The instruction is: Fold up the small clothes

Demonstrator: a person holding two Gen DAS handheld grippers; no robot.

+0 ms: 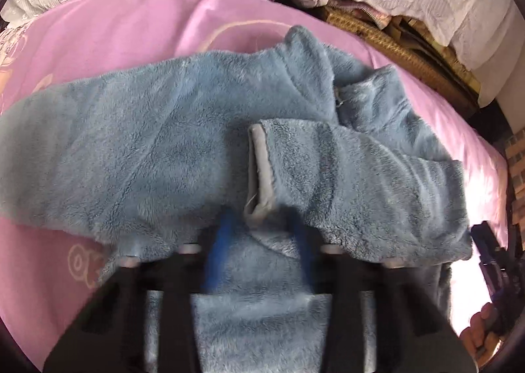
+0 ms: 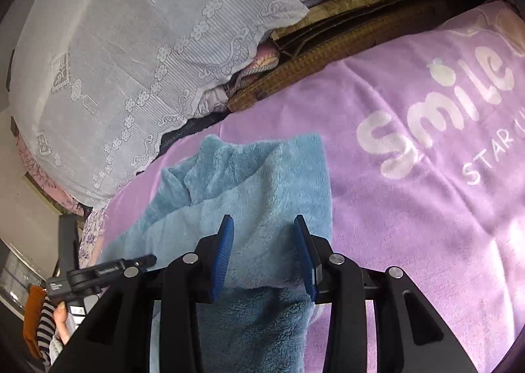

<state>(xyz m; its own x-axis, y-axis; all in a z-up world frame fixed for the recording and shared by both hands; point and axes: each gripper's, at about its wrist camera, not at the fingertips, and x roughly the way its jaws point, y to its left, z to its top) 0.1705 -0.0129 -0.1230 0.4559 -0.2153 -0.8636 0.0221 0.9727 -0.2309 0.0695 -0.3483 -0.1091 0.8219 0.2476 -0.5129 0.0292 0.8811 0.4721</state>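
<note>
Garment: blue fleece jacket (image 1: 183, 150) lay spread across the pink blanket (image 1: 137, 28) on the bed, collar toward the far side, one sleeve stretched left in the left wrist view.
Folded sleeve: the other sleeve (image 1: 361, 176) lay doubled over the jacket's body, its grey-lined cuff (image 1: 261, 173) turned up near the middle.
Left claw: left claw (image 1: 259, 225) had its blue fingers (image 1: 223, 235) blurred, drawn in on either side of the cuff's lower end; appeared to pinch the cuff fabric.
Right claw: right claw (image 2: 264, 241) hung above the jacket (image 2: 256, 182) with its jaws parted, blue pads (image 2: 224, 251) clear of the fleece, nothing gripped.
Blanket print: white "Smile" lettering (image 2: 436, 113) showed to the right of the jacket in the right wrist view.
Surroundings: white lace cloth (image 2: 131, 61) draped behind the bed; woven mat edge (image 2: 328, 54) under it.
Person: a hand (image 2: 62, 317) at a striped cuff held the other tool at lower left.
</note>
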